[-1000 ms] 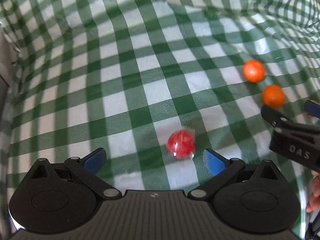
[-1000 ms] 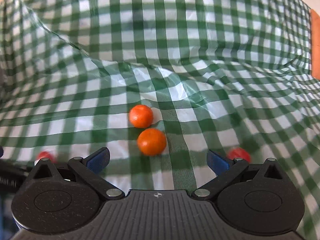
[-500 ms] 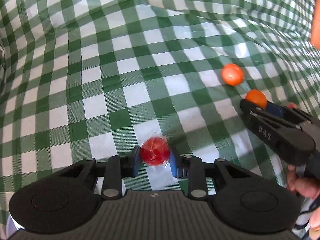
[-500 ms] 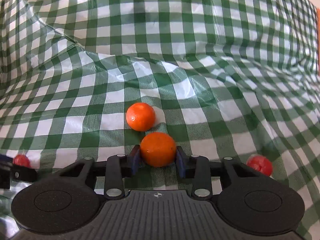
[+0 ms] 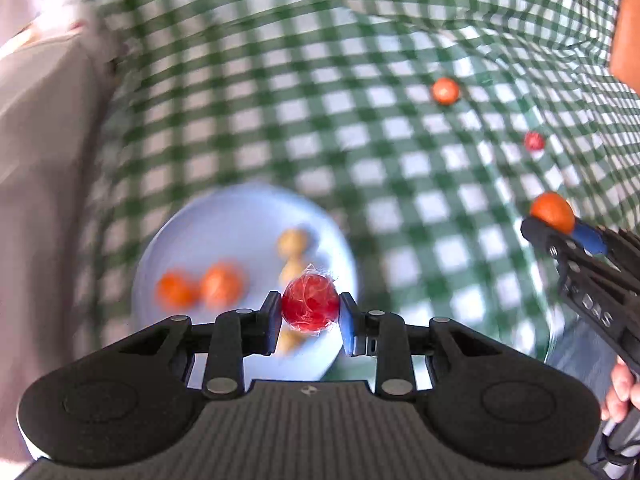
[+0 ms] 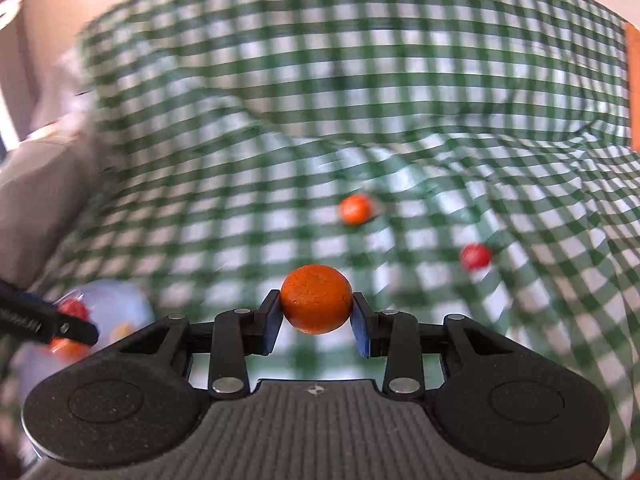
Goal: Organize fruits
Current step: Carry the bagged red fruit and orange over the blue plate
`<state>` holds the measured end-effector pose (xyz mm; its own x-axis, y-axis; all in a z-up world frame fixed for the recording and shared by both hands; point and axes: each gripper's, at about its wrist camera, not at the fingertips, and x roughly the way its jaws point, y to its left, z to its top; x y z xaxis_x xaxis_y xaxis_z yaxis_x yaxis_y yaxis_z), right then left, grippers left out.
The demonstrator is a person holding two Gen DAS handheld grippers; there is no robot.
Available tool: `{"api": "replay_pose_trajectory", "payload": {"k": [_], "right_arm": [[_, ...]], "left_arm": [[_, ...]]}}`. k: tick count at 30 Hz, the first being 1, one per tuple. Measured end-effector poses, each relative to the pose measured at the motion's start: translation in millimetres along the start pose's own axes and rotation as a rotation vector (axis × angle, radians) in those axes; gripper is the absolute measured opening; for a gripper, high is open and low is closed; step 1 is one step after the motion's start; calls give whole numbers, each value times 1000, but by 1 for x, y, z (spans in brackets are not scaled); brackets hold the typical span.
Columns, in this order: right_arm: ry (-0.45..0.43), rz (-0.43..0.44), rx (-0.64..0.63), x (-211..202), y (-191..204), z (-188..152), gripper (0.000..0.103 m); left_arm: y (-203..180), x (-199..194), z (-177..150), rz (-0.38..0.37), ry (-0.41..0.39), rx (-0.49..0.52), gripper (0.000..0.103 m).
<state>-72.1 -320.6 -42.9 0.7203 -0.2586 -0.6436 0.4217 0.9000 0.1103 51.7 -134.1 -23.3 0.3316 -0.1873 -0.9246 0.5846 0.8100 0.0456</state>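
My left gripper (image 5: 310, 320) is shut on a red wrapped fruit (image 5: 310, 307) and holds it above a pale blue plate (image 5: 224, 220). The plate holds two oranges (image 5: 222, 285) and some yellowish fruits (image 5: 293, 242). My right gripper (image 6: 316, 318) is shut on an orange (image 6: 316, 299), lifted above the green checked cloth (image 6: 360, 120); it also shows at the right of the left wrist view (image 5: 560, 226). One orange (image 6: 355, 209) and one small red fruit (image 6: 475, 256) lie on the cloth. The plate (image 6: 128, 304) shows at the lower left of the right wrist view.
The cloth is wrinkled with a raised fold across the middle (image 6: 280, 128). A beige surface (image 5: 40, 160) lies past the cloth's left edge. An orange-brown object (image 5: 626, 32) stands at the far right edge.
Both grippers have lifted their fruits off the cloth. The left one has swung left to hang over the plate; the right one has risen and moved left.
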Motion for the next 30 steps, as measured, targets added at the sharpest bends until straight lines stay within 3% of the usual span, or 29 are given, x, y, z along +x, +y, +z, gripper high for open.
{"api": "replay_pose_trajectory", "payload": {"k": [5, 12, 20, 30], "right_arm": [[78, 143, -10, -53, 45, -33, 38], [48, 259, -191, -111, 118, -49, 38], [26, 281, -336, -144, 153, -61, 38], [15, 253, -349, -150, 157, -62, 38]], "left_arm": [[41, -39, -68, 53, 18, -69, 33], [75, -68, -127, 74, -8, -136, 33], [86, -86, -146, 25, -61, -173, 33], [87, -89, -148, 6, -82, -175, 33]]}}
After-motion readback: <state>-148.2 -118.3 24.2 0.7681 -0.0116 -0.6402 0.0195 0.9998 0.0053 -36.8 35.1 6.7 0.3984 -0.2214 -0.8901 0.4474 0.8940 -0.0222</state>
